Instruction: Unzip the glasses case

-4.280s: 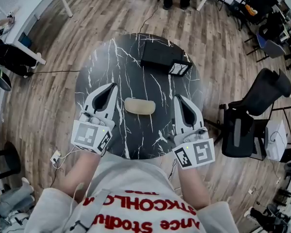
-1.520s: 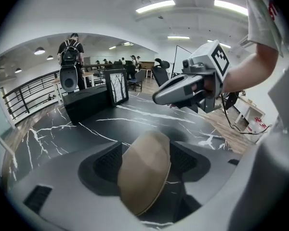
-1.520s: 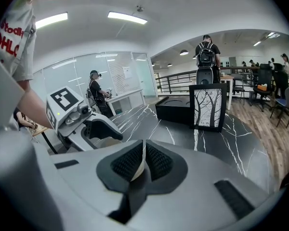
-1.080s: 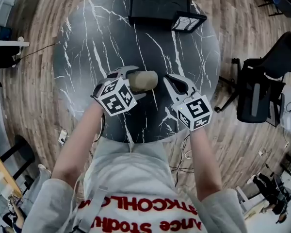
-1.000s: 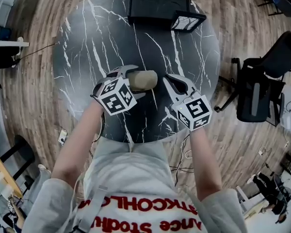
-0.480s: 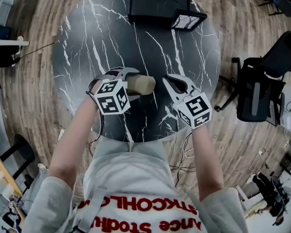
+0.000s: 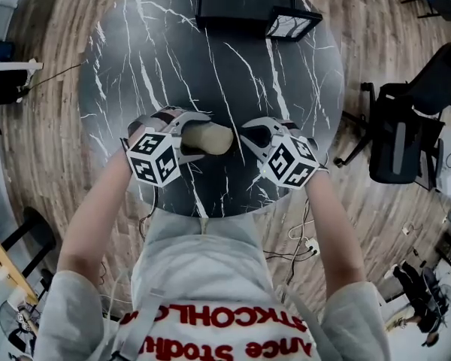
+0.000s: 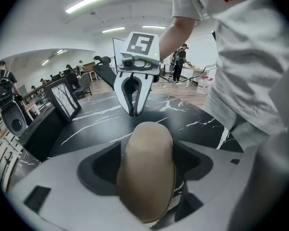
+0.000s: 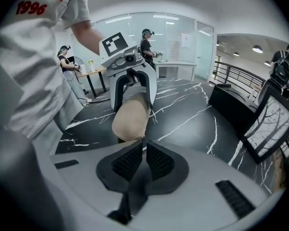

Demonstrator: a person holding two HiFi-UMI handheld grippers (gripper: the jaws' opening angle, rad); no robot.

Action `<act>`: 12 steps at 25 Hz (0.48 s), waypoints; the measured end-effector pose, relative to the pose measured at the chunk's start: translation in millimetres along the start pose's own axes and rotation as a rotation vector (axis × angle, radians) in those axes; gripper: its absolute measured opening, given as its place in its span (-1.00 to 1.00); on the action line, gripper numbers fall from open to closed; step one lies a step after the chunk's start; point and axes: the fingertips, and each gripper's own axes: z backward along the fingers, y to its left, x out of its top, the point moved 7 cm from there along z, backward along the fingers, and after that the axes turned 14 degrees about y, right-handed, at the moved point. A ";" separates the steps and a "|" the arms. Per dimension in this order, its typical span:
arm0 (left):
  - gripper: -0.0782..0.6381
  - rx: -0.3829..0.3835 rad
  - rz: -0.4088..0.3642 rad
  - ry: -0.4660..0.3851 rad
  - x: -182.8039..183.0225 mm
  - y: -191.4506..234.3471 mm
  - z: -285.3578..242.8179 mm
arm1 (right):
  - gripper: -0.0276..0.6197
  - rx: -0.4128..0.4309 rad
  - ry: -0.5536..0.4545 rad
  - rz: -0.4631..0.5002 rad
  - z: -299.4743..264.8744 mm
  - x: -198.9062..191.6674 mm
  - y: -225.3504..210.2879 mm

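A beige glasses case (image 7: pixel 210 138) is held over the black marble table (image 7: pixel 173 51). My left gripper (image 7: pixel 194 135) is shut on its left end. In the left gripper view the case (image 8: pixel 147 172) fills the gap between the left gripper's (image 8: pixel 149 148) jaws. My right gripper (image 7: pixel 242 132) is shut, its tips at the case's right end. In the right gripper view those closed tips (image 9: pixel 144 141) meet the near end of the case (image 9: pixel 131 117), with the left gripper (image 9: pixel 134 105) clamped behind it. Whether anything is pinched there is hidden. The right gripper (image 8: pixel 134 112) shows beyond the case.
A black box (image 7: pixel 244 2) with a tilted framed panel (image 7: pixel 289 22) sits at the table's far side. A black office chair (image 7: pixel 406 134) stands off the table's right edge. The person's torso is close against the near edge.
The left gripper has rolled and shifted left with the case. The right gripper has rolled, sunk and closed in on the case's right end, jaws shut throughout.
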 end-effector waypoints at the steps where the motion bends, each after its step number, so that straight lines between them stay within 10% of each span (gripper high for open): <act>1: 0.17 0.006 -0.008 -0.006 -0.2 -0.7 0.2 | -0.87 0.008 0.003 0.017 -2.1 1.5 0.4; 12: 0.16 0.118 -0.108 -0.058 -3.4 -13.2 2.7 | -0.60 0.039 0.178 0.344 -26.7 13.8 0.1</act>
